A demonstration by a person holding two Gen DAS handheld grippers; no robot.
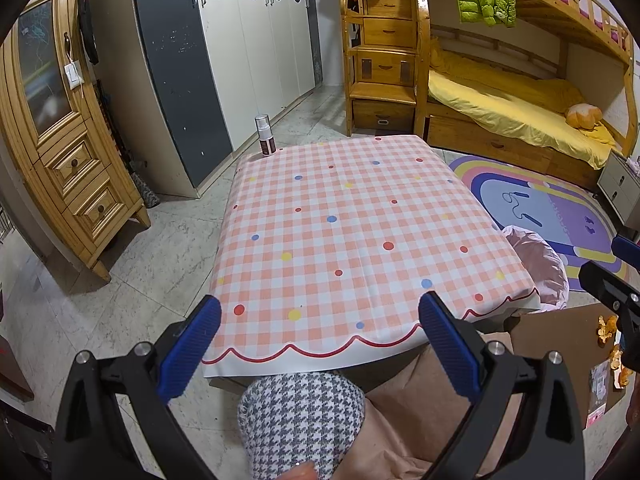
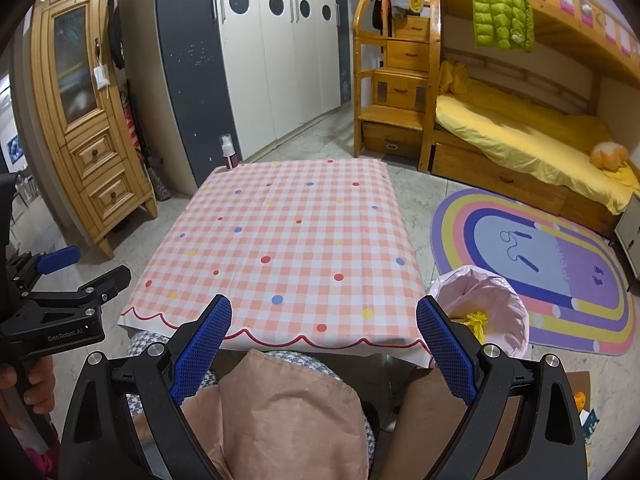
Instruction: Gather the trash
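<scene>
Holding both tools wide apart, nothing gripped: left tool [image 1: 320, 344], right tool [image 2: 324, 344] above desk [image 2: 280, 240]; bin [image 2: 500, 300] waits beside (for peels [image 1: 606, 330]).

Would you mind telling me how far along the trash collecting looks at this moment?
Looks done: the checkered table holds only a spray bottle, and something yellow already lies in the pink-lined bin. In hand: nothing; the left claw and right claw are both open. Left: orange peels on the cardboard on the floor.

Black left gripper [image 1: 320, 342] and right gripper [image 2: 324, 342], ribbed blue fingers [image 1: 190, 354], silver screws, "GenRobot.AI" marking.
</scene>
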